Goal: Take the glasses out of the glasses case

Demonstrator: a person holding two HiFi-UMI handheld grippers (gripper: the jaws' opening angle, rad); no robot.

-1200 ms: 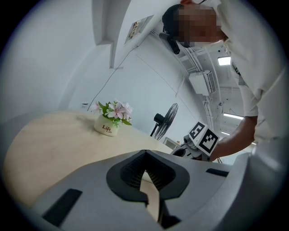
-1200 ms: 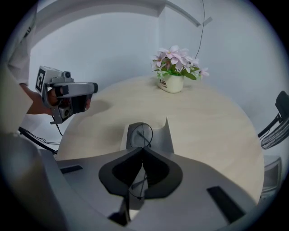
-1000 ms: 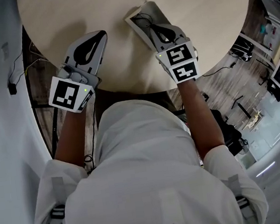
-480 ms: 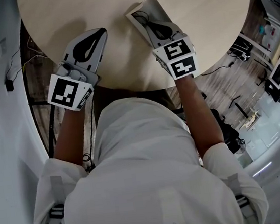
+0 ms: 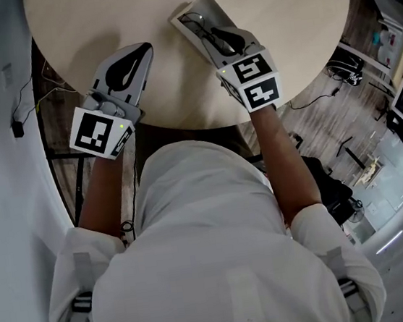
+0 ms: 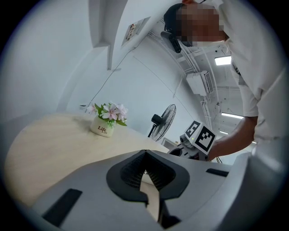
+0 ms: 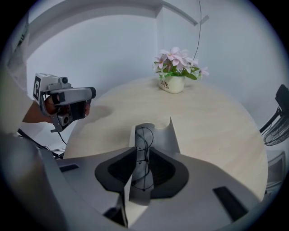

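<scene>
A grey glasses case lies open on the round beige table, with thin black wire glasses inside it. My right gripper reaches into the case from the near side. In the right gripper view its jaws are closed on the glasses, whose wire runs down between the pads along the case's grey lining. My left gripper hovers over the table's near left edge, apart from the case. It is shut with nothing in it.
A small white pot of pink flowers stands at the table's far side. A standing fan is beyond the table. Cables and equipment lie on the floor to the right. The person's body is close to the table's near edge.
The right gripper has shifted slightly forward and left over the table, and the case appears to have shifted with it. The left gripper has hardly moved.
</scene>
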